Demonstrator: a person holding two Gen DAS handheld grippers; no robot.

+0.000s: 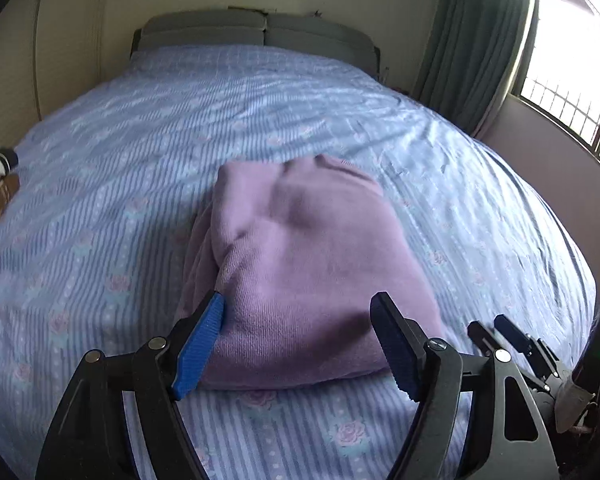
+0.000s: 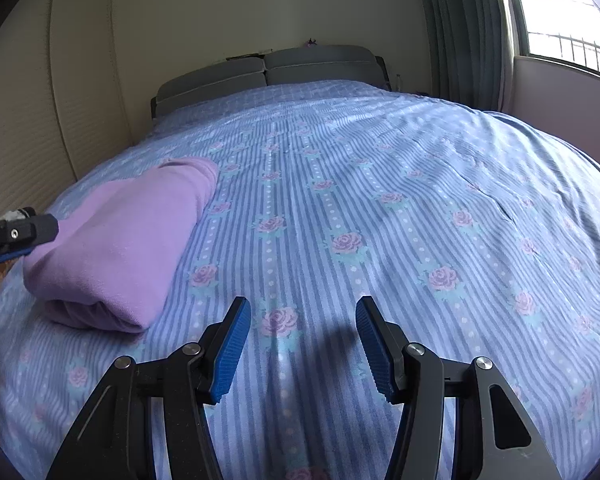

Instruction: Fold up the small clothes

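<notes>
Looking along my left gripper (image 1: 300,344): jaws spread, unclamped, straddling the folded lilac knit garment (image 1: 300,256) at 12 o'clock, likely a release after folding. Right wrist view: my right gripper (image 2: 302,346) open, empty over the blue striped floral bedsheet (image 2: 380,200); garment at 10 o'clock.

The folded garment (image 1: 300,264) lies on the bed (image 1: 120,208) near its foot edge — headboard (image 1: 256,32) at the far end, window (image 1: 572,80) off the right side.

Both the left gripper (image 1: 300,344) and right gripper (image 2: 303,350) had black linkages, silver screws and ribbed blue pads (image 2: 232,354).
</notes>
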